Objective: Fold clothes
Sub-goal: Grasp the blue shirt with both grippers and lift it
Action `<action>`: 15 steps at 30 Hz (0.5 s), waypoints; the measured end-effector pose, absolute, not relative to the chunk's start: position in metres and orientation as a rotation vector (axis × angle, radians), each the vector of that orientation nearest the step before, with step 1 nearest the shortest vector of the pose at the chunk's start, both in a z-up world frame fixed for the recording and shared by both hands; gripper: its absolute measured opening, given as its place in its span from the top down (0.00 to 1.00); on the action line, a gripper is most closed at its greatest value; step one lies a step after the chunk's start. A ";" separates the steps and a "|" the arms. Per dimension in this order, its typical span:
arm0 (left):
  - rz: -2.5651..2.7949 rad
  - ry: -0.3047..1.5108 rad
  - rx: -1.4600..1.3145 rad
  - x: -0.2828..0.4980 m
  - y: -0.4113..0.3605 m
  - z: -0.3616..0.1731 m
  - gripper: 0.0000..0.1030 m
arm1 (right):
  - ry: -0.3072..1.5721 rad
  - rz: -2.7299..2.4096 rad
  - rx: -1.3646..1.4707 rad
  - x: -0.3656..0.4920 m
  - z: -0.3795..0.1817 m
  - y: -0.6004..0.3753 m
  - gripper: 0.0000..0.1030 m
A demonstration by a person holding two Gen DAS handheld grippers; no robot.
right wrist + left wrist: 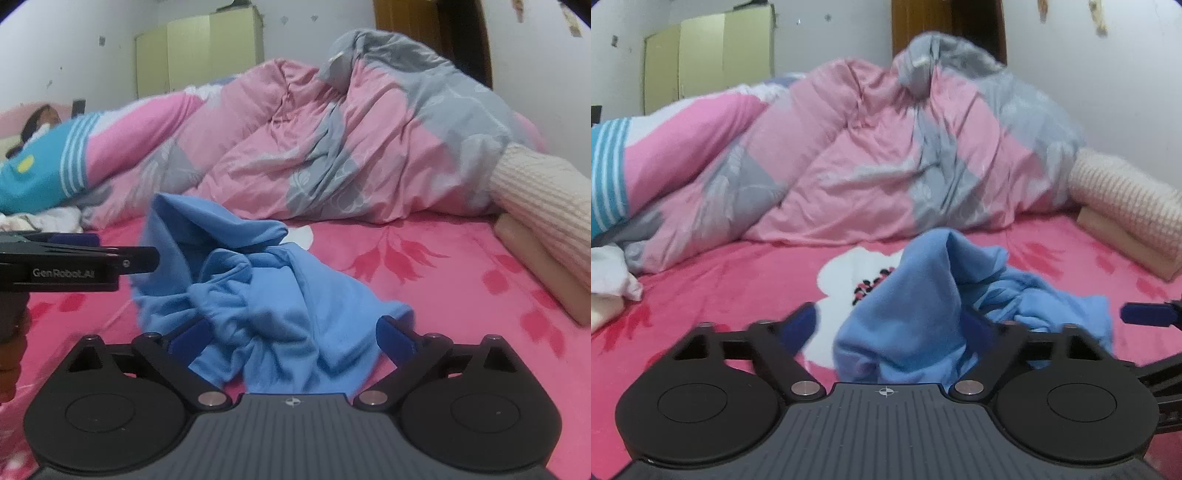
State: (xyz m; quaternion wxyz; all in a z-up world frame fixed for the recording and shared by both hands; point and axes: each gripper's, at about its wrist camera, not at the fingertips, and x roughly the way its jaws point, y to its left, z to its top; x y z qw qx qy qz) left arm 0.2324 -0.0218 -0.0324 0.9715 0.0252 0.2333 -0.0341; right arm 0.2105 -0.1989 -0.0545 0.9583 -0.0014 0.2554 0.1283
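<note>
Left wrist view: a crumpled light-blue garment (923,295) lies bunched on the pink floral bedsheet (720,288), rising in a peak between the spread fingers of the left gripper (890,328), which do not pinch it. A pink-and-grey quilt (868,155) is heaped at the far side.

Right wrist view: the same garment (258,302) sits between the spread, unpinching jaws of the right gripper (291,339). A cream knitted pillow (543,199) lies far right, a pale wardrobe (199,48) by the far wall.
</note>
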 end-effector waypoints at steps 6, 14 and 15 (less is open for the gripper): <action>-0.039 0.535 -0.007 0.257 -0.019 -0.048 0.76 | 0.606 0.281 -0.002 0.236 -0.071 -0.192 0.48; 0.012 0.461 -0.066 0.226 -0.003 -0.020 0.92 | 0.556 0.259 0.042 0.207 -0.046 -0.201 0.78; 0.010 0.448 -0.077 0.218 0.000 -0.014 0.92 | 0.550 0.260 0.046 0.201 -0.042 -0.202 0.79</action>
